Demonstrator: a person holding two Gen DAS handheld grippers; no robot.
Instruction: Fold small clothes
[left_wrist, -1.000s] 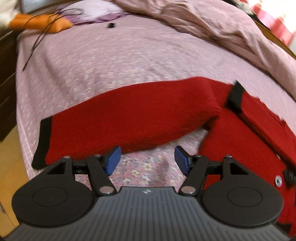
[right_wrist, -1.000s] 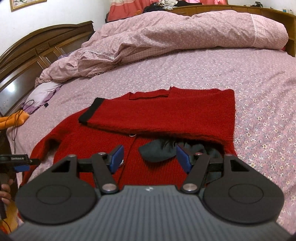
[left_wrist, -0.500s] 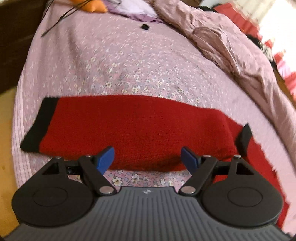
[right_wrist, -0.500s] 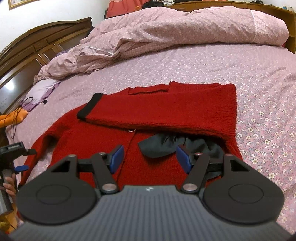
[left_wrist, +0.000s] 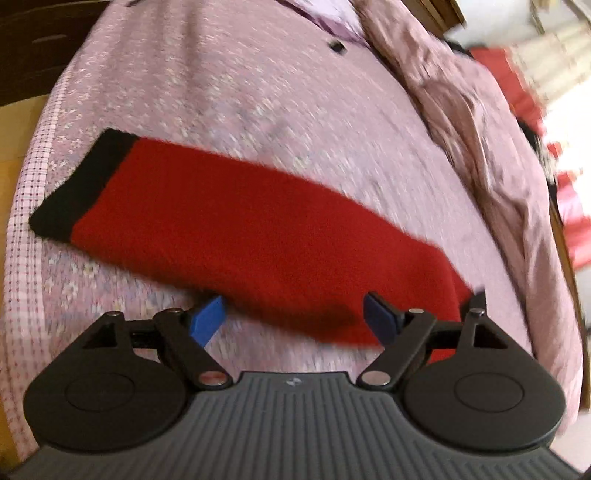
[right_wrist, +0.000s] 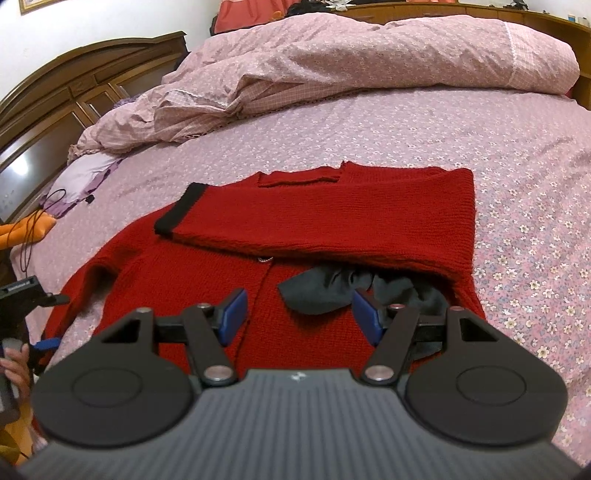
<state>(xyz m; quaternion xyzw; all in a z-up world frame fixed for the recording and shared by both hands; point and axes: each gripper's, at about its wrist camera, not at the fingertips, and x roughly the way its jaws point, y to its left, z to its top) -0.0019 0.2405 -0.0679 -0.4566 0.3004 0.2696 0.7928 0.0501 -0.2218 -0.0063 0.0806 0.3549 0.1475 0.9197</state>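
A red knit cardigan (right_wrist: 325, 229) lies flat on the bed, one sleeve with a black cuff (right_wrist: 177, 214) folded across its chest. A dark grey cloth (right_wrist: 332, 291) lies on its lower front. The other sleeve (left_wrist: 258, 236) stretches out to the bed's edge, its black cuff (left_wrist: 81, 184) at the left. My left gripper (left_wrist: 293, 319) is open, its fingertips at the near edge of that sleeve. My right gripper (right_wrist: 299, 317) is open and empty, low over the cardigan's front beside the grey cloth. The left gripper also shows in the right wrist view (right_wrist: 48, 343).
A rumpled pink floral duvet (right_wrist: 332, 62) is heaped at the back of the bed. A wooden headboard (right_wrist: 74, 96) stands at the left. An orange item with a black cable (right_wrist: 29, 232) and a lilac cloth (right_wrist: 85, 173) lie near it. The bed's edge (left_wrist: 22, 221) drops off by the cuff.
My left gripper has swung left along the outstretched sleeve and closed in on it, jaws opening wider. My right gripper has barely moved, edging slightly nearer the cardigan.
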